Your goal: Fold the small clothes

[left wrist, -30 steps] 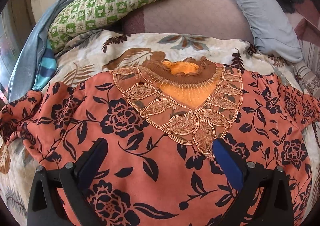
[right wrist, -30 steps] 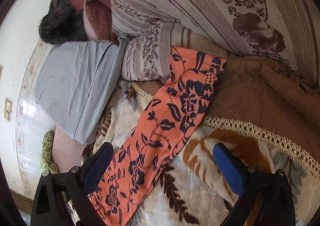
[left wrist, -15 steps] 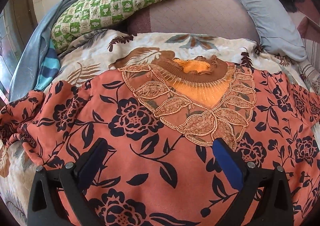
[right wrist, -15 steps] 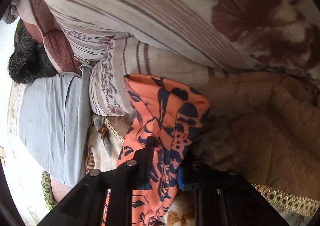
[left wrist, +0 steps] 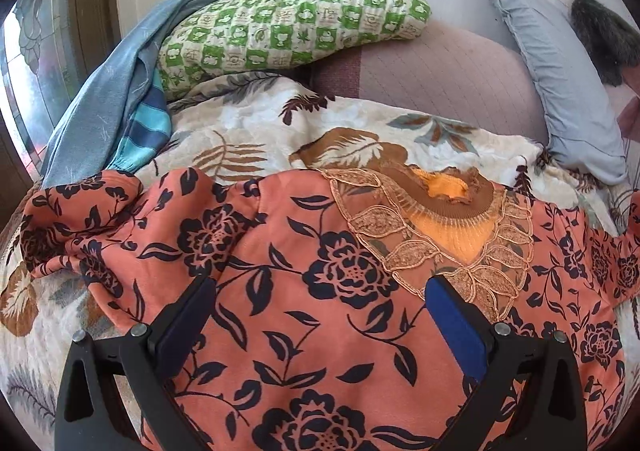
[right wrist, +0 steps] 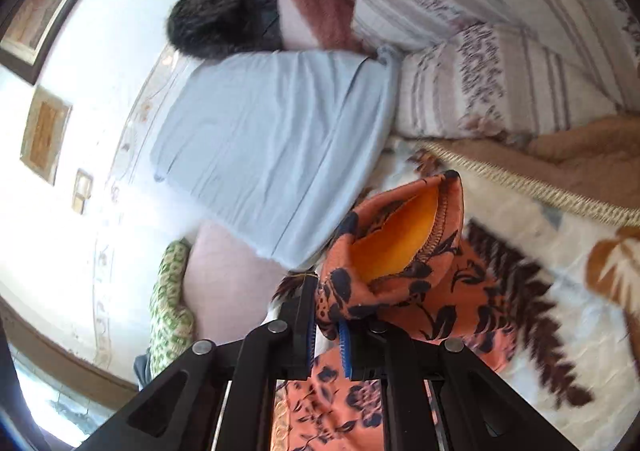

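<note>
A bed covered by a cream leaf-print blanket (left wrist: 248,135) is filling both views, with a white wall behind it. A green checked pillow (left wrist: 288,31), a grey-blue pillow (left wrist: 560,91) and a mauve quilted cushion (left wrist: 448,79) are lying along the head end, and a blue garment (left wrist: 104,103) is draped at the left edge of the left wrist view. A striped bedcover (right wrist: 500,51) and a brown fringed blanket (right wrist: 580,171) are showing in the right wrist view.

The orange floral top (left wrist: 312,311) is lying spread face up on the leaf-print blanket, its lace-trimmed neckline (left wrist: 444,207) pointing toward the pillows and its body running back toward the camera. Its long axis is running across the bed from sleeve to sleeve, the left sleeve (left wrist: 80,219) bunched near the blue garment.

The left gripper (left wrist: 320,315) is hovering over the chest of the top with its jaws standing wide apart, nothing between them, and the blue pads (left wrist: 452,327) are not pressing on the cloth.

The right gripper (right wrist: 330,335) is standing with its jaws drawn together, clamped on the cuff end of the right sleeve (right wrist: 404,263). The sleeve is raised off the blanket, its open cuff gaping and showing the orange lining, pointing away from the camera toward the grey-blue pillow.
</note>
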A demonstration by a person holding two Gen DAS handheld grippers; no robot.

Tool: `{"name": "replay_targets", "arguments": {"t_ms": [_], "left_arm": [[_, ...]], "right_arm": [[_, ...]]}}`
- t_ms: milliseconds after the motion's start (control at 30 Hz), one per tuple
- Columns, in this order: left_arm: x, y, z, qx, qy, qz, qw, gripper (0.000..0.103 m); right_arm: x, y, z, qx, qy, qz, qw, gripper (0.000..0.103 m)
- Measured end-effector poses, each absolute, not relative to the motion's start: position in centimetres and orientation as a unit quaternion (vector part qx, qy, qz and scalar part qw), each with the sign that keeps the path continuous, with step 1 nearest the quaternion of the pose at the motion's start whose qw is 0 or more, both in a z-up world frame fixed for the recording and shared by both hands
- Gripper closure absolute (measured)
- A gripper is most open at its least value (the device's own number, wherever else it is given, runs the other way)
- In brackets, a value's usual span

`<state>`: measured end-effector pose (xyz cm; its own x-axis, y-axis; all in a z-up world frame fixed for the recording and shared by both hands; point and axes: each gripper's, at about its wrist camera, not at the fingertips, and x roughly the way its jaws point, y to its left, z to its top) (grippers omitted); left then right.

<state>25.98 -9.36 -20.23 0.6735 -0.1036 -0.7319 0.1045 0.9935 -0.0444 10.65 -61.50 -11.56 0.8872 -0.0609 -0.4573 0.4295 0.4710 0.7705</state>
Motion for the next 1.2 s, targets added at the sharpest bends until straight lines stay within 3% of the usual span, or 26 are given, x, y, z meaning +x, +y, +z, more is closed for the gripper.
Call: {"name": "replay_targets", "arguments": {"t_ms": [233,433,533,600,633,667,700,767,967,1200], "left_arm": [[26.5,-5.6,-19.2,-0.015,0.387,-0.023,0.922,0.000],[27.4,-2.2,-19.0,-0.016,0.380,0.013,0.925,0.000],[28.1,-0.5,-19.3,-0.032,0.385,0.032,0.922,0.000],[28.4,0.2,-19.4,-0.038,0.388,0.042,0.920,0.000],[28.5,0.5,-19.5,-0.040,0.389,0.045,0.919,0.000],[28.5,0.7,-19.5,-0.045,0.387,0.047,0.920,0.000],[28.5,0.9,-19.4,-0.050,0.386,0.048,0.920,0.000],[28.5,0.8,-19.3,-0.055,0.385,0.046,0.920,0.000],[28.0,-1.6,-19.2,-0.037,0.377,0.007,0.925,0.000],[28.1,-5.6,-20.5,0.043,0.383,-0.028,0.922,0.000]], "right_arm": [[18.7,-46.0,-11.8,0.475,0.257,0.012,0.841,0.093],[24.2,-30.8,-16.2,0.473,0.348,0.148,0.795,0.093],[25.8,-23.8,-19.6,0.442,0.449,0.183,0.755,0.086],[26.1,-20.7,-21.5,0.414,0.502,0.205,0.731,0.078],[25.8,-19.9,-22.0,0.404,0.513,0.216,0.726,0.067],[25.4,-19.5,-22.1,0.396,0.515,0.226,0.726,0.051],[24.8,-19.6,-21.8,0.386,0.511,0.232,0.732,0.042],[24.1,-20.7,-20.6,0.379,0.485,0.241,0.750,0.034],[20.1,-30.2,-17.4,0.420,0.394,0.172,0.799,0.029],[14.2,-38.7,-20.9,0.485,0.349,0.078,0.798,0.029]]}}
